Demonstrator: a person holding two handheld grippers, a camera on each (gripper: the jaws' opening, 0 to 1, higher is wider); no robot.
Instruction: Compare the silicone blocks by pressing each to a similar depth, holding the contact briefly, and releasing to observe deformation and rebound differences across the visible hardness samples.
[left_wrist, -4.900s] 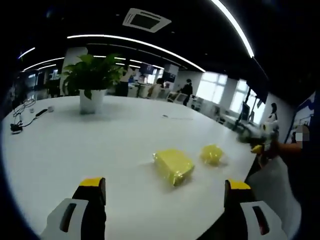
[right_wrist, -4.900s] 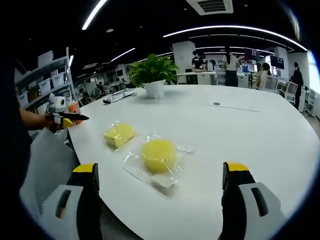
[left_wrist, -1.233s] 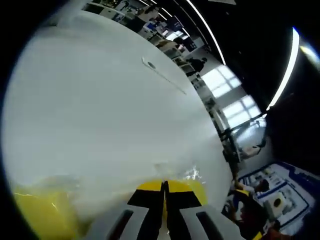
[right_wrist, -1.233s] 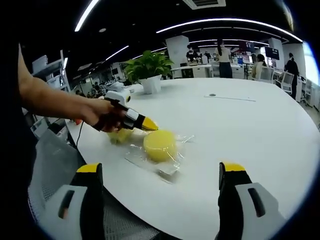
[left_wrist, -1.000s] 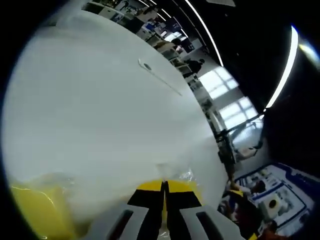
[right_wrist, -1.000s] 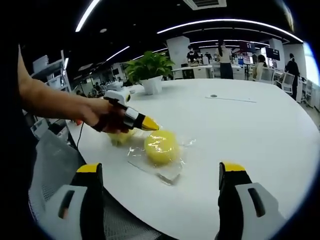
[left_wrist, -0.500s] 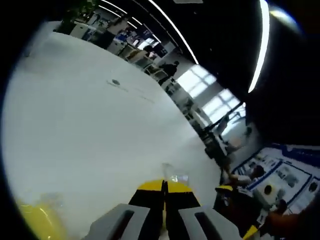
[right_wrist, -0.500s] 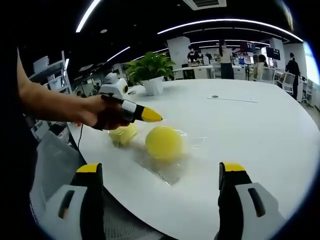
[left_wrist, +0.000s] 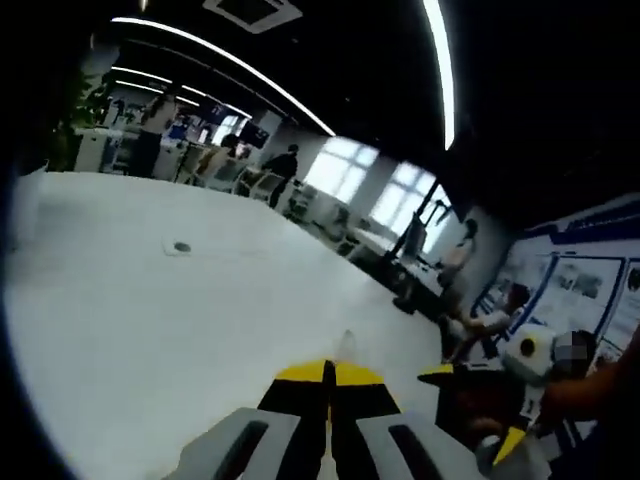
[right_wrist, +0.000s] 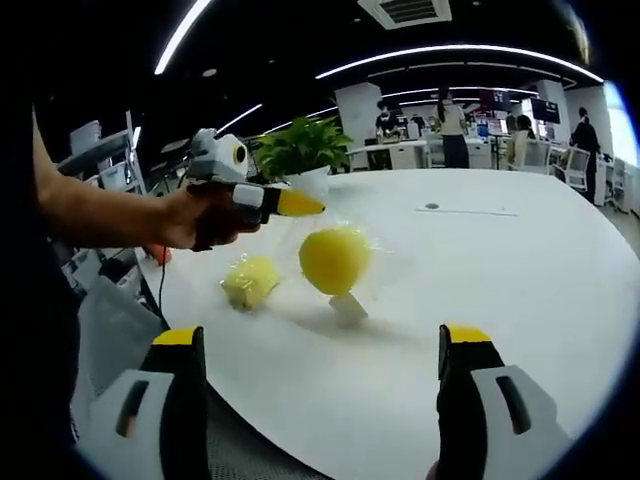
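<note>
A round yellow silicone block (right_wrist: 335, 258) in clear wrap hangs above the white table (right_wrist: 520, 290), a small label dangling under it. A hand holds my left gripper (right_wrist: 303, 204), shut on the top of that wrap. In the left gripper view my left gripper (left_wrist: 328, 372) has its yellow tips pressed together, with a sliver of clear wrap (left_wrist: 347, 343) above them. A squarer yellow block (right_wrist: 250, 281), also wrapped, lies on the table below the hand. My right gripper (right_wrist: 320, 337) stands open near the table's front edge, nothing between its jaws; it also appears as the right gripper (left_wrist: 478, 408) at the right.
A potted plant (right_wrist: 300, 150) stands behind the blocks. A small round grommet (right_wrist: 432, 207) sits further back on the table. A mesh chair back (right_wrist: 105, 335) is at the table's near left edge. People and desks fill the far room.
My left gripper, shut throughout, has risen from pressing at the table and lifted the round block by its wrap. The right gripper has stayed open and still.
</note>
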